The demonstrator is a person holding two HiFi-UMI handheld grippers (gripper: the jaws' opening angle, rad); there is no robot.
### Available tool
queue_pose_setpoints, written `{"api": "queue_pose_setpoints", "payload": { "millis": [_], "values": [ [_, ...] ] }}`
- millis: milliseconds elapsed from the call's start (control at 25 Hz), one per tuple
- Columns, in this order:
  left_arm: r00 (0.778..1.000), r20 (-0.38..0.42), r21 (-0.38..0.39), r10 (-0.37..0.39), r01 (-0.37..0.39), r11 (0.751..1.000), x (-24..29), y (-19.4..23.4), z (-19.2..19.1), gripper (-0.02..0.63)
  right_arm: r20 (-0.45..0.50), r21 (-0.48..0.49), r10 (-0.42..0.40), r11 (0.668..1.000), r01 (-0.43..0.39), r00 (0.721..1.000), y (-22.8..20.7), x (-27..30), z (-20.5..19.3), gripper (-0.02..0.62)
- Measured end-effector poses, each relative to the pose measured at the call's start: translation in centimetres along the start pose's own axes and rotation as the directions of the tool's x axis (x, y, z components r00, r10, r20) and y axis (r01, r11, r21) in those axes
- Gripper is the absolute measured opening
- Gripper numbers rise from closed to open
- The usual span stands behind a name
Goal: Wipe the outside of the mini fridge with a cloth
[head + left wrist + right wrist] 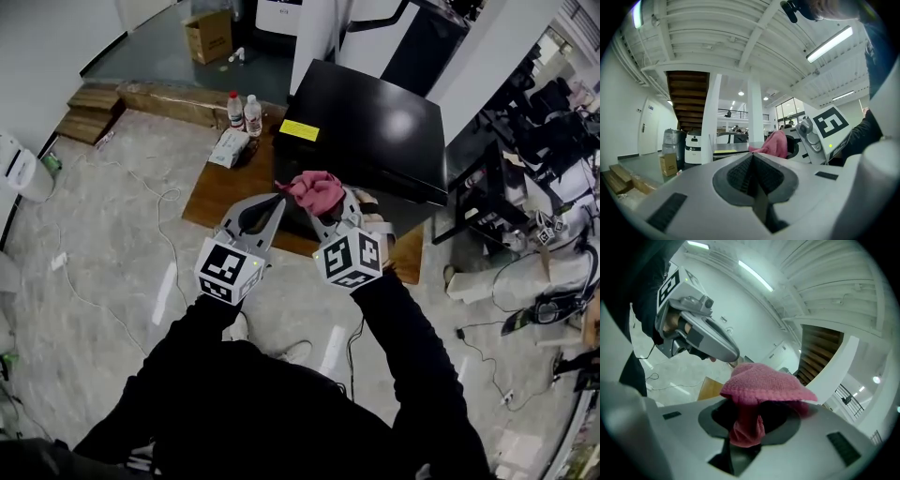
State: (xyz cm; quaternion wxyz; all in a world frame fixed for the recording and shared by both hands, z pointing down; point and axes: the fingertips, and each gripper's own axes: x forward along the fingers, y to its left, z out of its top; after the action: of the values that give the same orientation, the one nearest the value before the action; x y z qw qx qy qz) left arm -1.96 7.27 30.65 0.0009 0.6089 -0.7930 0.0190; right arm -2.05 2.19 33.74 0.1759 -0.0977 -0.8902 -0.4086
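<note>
**Right gripper** [747, 423]: the jaws are pinching the pink cloth [761, 383]. A narrow fold of it sits between the pads, and the rest spreads out above the jaw tips in a loose cap.

**Left gripper** [752, 158]: the jaws are pressed together with nothing between them. It is held just beside the right gripper, on its left, and both point up and away from the person.

**Cloth position:** in the head view the cloth [317, 190] lies over the near left corner of the fridge [375, 131], level with the tip of the left gripper [274, 204]. No view shows whether the cloth touches the fridge.

**Fridge:** a black cabinet standing on a low wooden board [220, 192]. It covers the board's middle and right part. A yellow label [300, 130] is fixed on its top face at the left edge.

**Other items on the board:**
- Two bottles [244, 112] stand upright at the far left corner, just beside the fridge.
- A white packet [229, 147] lies at the left edge, near the bottles.

**Floor:** a cardboard box [208, 36] stands well beyond the board.
</note>
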Motion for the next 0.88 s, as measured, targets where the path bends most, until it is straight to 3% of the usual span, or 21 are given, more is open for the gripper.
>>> {"api": "queue_pose_setpoints", "payload": {
  "millis": [280, 560, 880],
  "values": [
    [0.997, -0.013, -0.026, -0.07, 0.07, 0.997, 0.3, 4.5, -2.4, 0.005, -0.116, -0.089, -0.063, 0.995, 0.053, 0.991, 1.2, 5.9, -0.7, 0.129],
    [0.984, -0.017, -0.064, -0.177, 0.175, 0.982, 1.4, 6.4, -5.3, 0.005, -0.237, -0.109, -0.152, 0.986, 0.13, 0.959, 1.4, 9.4, -3.1, 0.127],
    [0.962, -0.03, -0.07, -0.271, 0.269, 0.961, 2.2, 7.2, -8.8, 0.005, -0.32, -0.107, -0.163, 0.985, 0.135, 0.933, 3.7, 11.4, -4.7, 0.126]
  ]
}}
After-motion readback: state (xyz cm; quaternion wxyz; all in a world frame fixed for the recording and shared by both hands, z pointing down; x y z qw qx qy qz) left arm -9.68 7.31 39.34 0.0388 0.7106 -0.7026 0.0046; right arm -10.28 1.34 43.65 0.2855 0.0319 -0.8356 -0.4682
